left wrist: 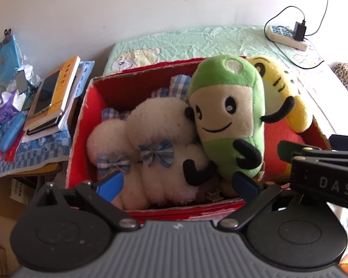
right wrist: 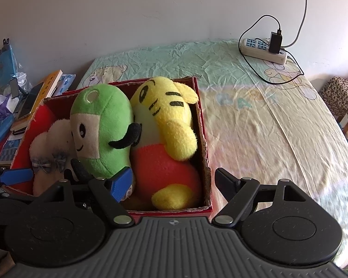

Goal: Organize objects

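At far left a cluttered side worktop (left wrist: 34, 162) carries stacked books (left wrist: 55, 97) with a phone (left wrist: 45, 92) on top. Just beside it, on the bed (right wrist: 266, 120), sits the red box (left wrist: 81, 125), packed with a white plush (left wrist: 150, 139), a green plush (left wrist: 229, 115) leaning on it, and a yellow plush (right wrist: 169, 115) against the right wall. The left claw (left wrist: 176, 183) hovers over the box's near edge, fingers apart, holding nothing. The right claw (right wrist: 174, 183) is likewise spread, straddling the box's right wall. Only the right wrist view shows the bare bedsheet stretching right towards the power strip (right wrist: 264, 51).
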Demonstrator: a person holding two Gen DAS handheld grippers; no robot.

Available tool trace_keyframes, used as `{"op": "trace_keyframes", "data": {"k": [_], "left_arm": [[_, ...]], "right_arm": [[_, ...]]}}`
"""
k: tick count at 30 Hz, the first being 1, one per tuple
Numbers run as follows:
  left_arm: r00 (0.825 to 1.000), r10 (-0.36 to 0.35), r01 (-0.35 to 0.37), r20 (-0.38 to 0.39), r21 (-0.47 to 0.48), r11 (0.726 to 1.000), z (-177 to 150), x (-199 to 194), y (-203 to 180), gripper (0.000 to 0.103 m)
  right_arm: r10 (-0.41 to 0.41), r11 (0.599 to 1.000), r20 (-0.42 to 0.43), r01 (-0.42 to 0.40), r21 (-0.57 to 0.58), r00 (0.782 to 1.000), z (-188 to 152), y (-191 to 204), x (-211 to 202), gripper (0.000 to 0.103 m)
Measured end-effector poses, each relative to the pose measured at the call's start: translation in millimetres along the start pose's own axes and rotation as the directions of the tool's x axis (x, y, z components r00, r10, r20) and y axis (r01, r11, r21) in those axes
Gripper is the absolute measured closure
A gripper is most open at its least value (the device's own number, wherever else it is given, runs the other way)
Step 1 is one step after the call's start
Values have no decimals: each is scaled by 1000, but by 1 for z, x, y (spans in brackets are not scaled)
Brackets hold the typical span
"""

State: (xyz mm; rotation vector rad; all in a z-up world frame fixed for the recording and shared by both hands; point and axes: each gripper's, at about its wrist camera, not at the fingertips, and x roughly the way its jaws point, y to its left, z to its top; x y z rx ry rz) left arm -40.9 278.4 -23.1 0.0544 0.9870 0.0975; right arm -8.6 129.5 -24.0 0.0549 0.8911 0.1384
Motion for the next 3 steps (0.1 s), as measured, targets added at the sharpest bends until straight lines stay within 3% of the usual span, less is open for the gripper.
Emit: {"op": "trace_keyframes", "data": {"k": [3], "left_arm": [[1000, 13, -13, 19, 2, 1000, 0, -2, -1, 3]], "right_arm": [[1, 1000, 1, -1, 2, 1000, 2, 0, 1, 23]]}}
